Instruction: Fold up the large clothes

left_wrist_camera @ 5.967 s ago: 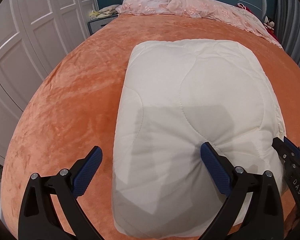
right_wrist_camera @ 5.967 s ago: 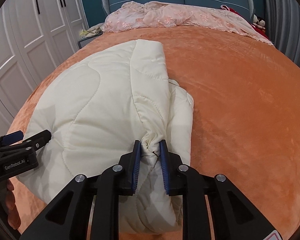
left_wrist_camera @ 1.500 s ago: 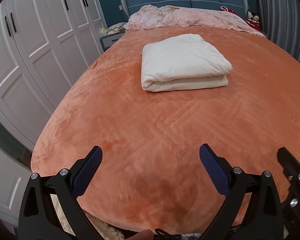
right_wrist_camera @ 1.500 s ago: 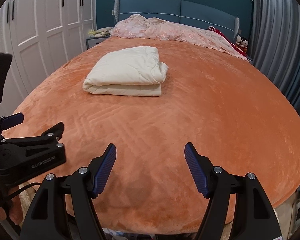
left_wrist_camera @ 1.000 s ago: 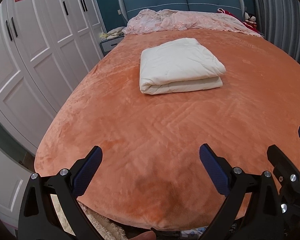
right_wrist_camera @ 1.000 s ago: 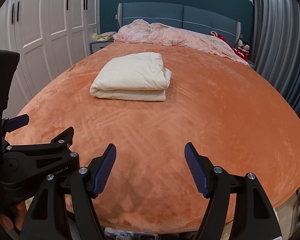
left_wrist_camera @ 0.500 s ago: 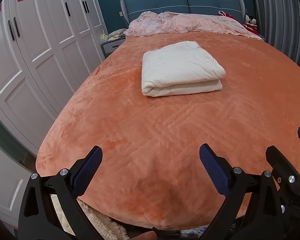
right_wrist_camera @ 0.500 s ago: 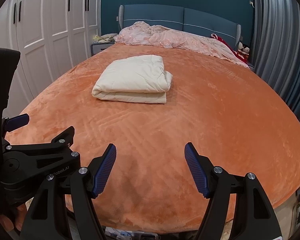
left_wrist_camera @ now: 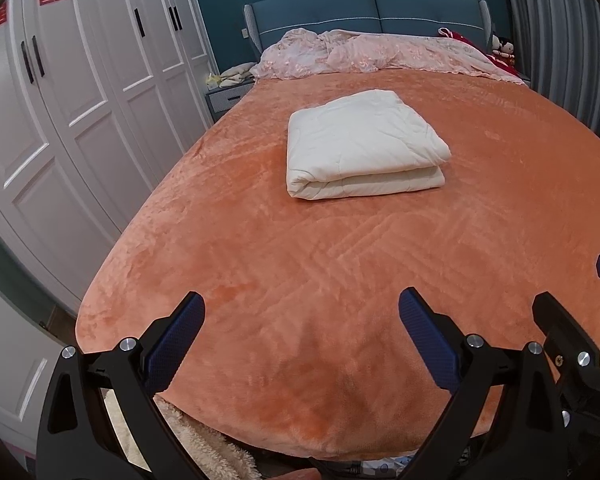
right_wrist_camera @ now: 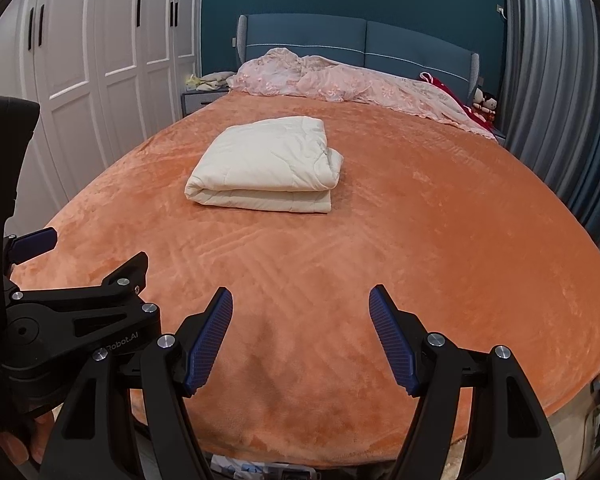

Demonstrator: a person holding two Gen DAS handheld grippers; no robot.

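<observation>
Quilt (left_wrist_camera: 360,148) lies folded on bed (left_wrist_camera: 300,280), both tongs apart, empty.

on bed cover (left_wrist_camera: 260,280): folded quilt (left_wrist_camera: 360,148), mid-bed, left of centre | behind quilt, at headboard (left_wrist_camera: 372,8): crumpled bedspread (left_wrist_camera: 380,54) | left of bed: wardrobe (left_wrist_camera: 80,80), nightstand (left_wrist_camera: 226,98) | right of bed: curtain (right_wrist_camera: 560,100) | near foot edge, well apart from quilt: left gripper (left_wrist_camera: 302,332), right gripper (right_wrist_camera: 301,336) beside it

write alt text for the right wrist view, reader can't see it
A folded cream quilt lies on an orange bedspread, far beyond the open, empty right gripper. The left gripper shows at left; crumpled pink bedding lies by the headboard.
</observation>
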